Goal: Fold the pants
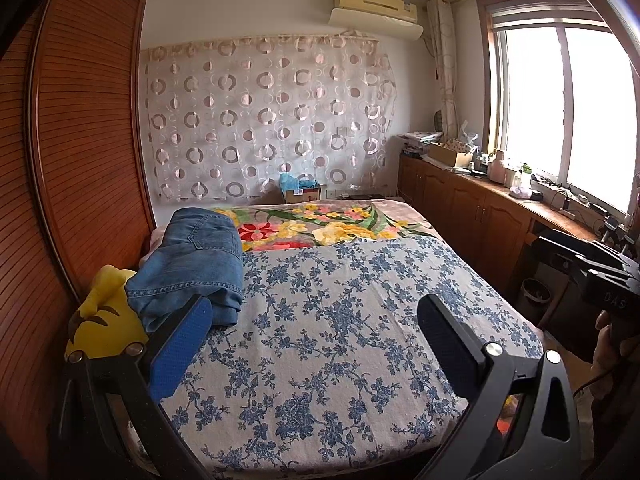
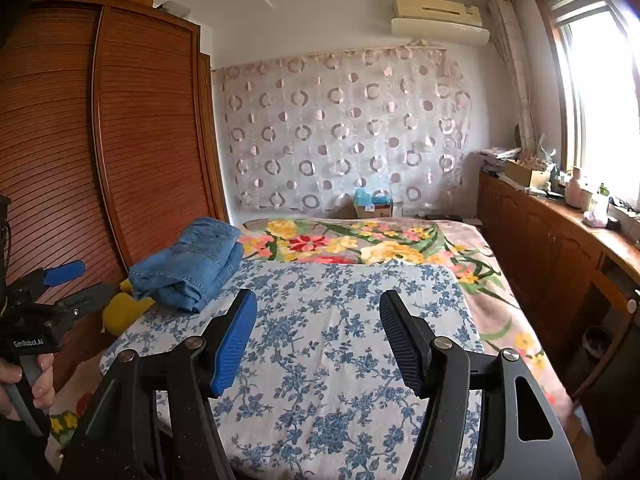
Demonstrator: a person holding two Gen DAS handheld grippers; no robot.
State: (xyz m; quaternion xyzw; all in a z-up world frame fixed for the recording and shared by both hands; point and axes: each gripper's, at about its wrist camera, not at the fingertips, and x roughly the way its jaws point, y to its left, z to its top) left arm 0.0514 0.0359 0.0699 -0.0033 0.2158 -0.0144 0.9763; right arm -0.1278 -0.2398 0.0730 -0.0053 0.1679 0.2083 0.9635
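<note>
On bedspread [image 2: 320,340], folded denim pants [image 2: 192,272]

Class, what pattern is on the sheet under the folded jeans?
Blue flowers on white, on the sheet; right wrist view shows it best.

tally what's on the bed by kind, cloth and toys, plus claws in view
Folded jeans: 1
Yellow plush toy: 1
Blue floral sheet: 1
Flowered blanket: 1
Claws, both open and empty: 2, left claw and right claw
Total: 6
</note>
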